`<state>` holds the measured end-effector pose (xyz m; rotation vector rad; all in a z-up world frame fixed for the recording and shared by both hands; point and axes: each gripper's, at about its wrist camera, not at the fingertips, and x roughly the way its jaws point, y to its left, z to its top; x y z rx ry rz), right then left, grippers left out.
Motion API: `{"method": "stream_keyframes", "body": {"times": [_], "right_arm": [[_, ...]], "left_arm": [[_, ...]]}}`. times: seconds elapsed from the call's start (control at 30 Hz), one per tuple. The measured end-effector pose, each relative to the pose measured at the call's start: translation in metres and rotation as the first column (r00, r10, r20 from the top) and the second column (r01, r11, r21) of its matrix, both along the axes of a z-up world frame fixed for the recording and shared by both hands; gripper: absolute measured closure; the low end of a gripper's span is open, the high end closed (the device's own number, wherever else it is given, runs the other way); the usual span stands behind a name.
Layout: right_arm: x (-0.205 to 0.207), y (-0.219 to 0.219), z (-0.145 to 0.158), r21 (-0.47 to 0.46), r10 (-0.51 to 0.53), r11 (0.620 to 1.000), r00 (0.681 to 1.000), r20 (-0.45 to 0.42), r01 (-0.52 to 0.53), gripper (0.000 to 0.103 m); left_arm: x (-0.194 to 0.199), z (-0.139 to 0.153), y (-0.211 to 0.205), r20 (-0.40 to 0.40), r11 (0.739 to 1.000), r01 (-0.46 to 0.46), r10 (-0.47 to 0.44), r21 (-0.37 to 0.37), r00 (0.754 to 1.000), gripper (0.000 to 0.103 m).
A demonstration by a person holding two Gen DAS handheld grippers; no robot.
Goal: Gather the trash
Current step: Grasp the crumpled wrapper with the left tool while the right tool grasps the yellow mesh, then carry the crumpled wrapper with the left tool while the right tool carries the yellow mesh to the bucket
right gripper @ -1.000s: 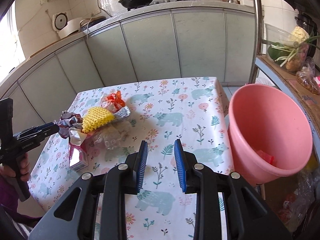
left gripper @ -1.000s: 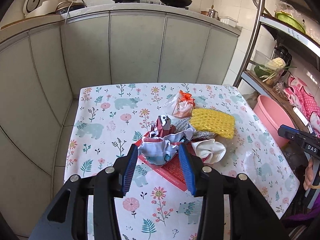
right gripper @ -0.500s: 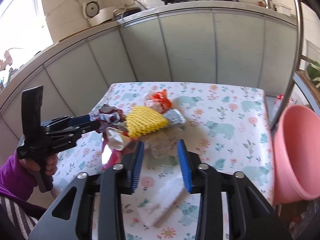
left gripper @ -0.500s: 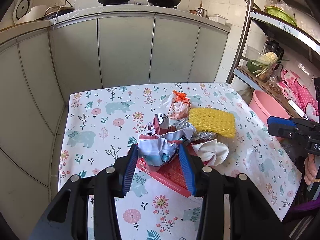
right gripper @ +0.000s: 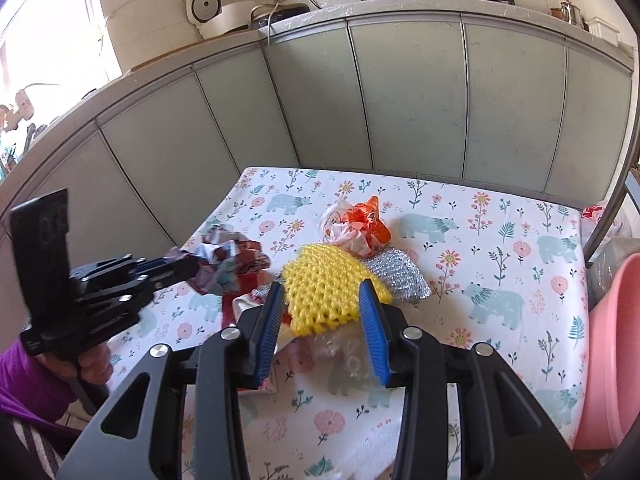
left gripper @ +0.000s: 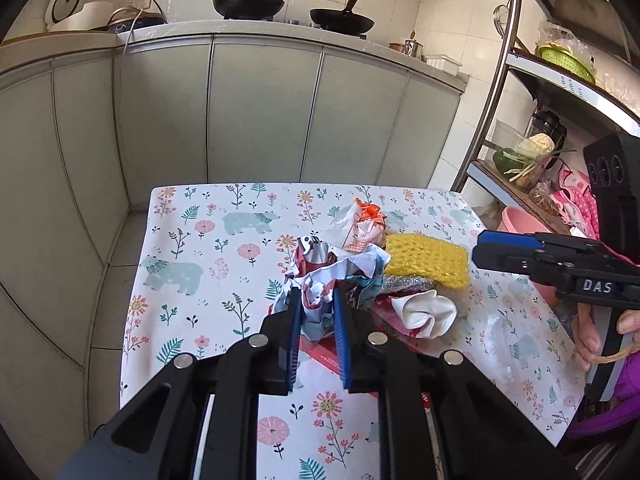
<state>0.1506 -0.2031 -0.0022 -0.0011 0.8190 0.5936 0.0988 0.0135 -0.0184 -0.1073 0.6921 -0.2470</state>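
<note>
Left wrist view: left gripper point(left gripper: 317, 312) has just been closing, blue pads now pinched on a crumpled wrapper point(left gripper: 332, 276) at the near-left of the trash pile. Wrapper sits on a red box point(left gripper: 320, 354) on the table point(left gripper: 192, 240). Behind it a silver scrap point(left gripper: 314, 250), an orange-white bag point(left gripper: 366, 226), a yellow net point(left gripper: 426, 260), a white wad point(left gripper: 426, 312) just right of the pads. Right gripper point(left gripper: 486, 250) comes in from the right, tips over the table edge near the net; from here I cannot tell its gap. Pink basin point(left gripper: 520, 220) beyond the far right edge.

Right wrist view: right gripper point(right gripper: 322, 306) part open, pads on either side of the yellow net point(right gripper: 324, 280), not pressing it that I can see. Clear plastic point(right gripper: 344, 354) lies below the net, silver scourer point(right gripper: 396, 274) to its right, orange bag point(right gripper: 362, 226) behind. Left gripper point(right gripper: 188, 266) at left, tips clamped on the wrapper point(right gripper: 224, 260). Basin point(right gripper: 612, 344) off the table's right edge.
</note>
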Motion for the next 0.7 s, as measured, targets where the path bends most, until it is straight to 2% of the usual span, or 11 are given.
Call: {"method": "stream_keyframes", "body": {"times": [0.2, 0.33, 0.4, 0.43, 0.53, 0.7], "right_arm": [[0.018, 0.011, -0.022, -0.055, -0.012, 0.998, 0.999, -0.038, 0.01, 0.063], [0.018, 0.014, -0.03, -0.094, -0.014, 0.996, 1.0, -0.016, 0.013, 0.064], [0.016, 0.014, -0.03, -0.11, -0.011, 0.994, 1.0, -0.002, 0.011, 0.077], [0.016, 0.014, -0.031, -0.126, -0.014, 0.992, 1.0, 0.007, 0.015, 0.089], [0.014, 0.009, -0.027, -0.109, -0.024, 0.994, 1.0, 0.015, 0.025, 0.094], [0.002, -0.001, -0.017, -0.064, -0.03, 0.997, 0.999, 0.044, 0.033, 0.095]], "left_arm": [[-0.007, 0.008, 0.006, 0.015, 1.0, -0.007, 0.008, -0.021, 1.0, 0.089], [-0.009, 0.01, 0.005, 0.017, 1.0, -0.006, 0.006, -0.025, 1.0, 0.089], [-0.009, 0.01, 0.005, 0.016, 1.0, -0.008, 0.009, -0.028, 1.0, 0.089], [-0.009, 0.01, 0.005, 0.015, 1.0, -0.01, 0.01, -0.03, 1.0, 0.089], [-0.01, 0.011, 0.005, 0.014, 0.999, -0.014, 0.014, -0.036, 1.0, 0.089], [-0.014, 0.018, 0.006, 0.026, 0.999, -0.018, 0.019, -0.036, 0.999, 0.089]]}}
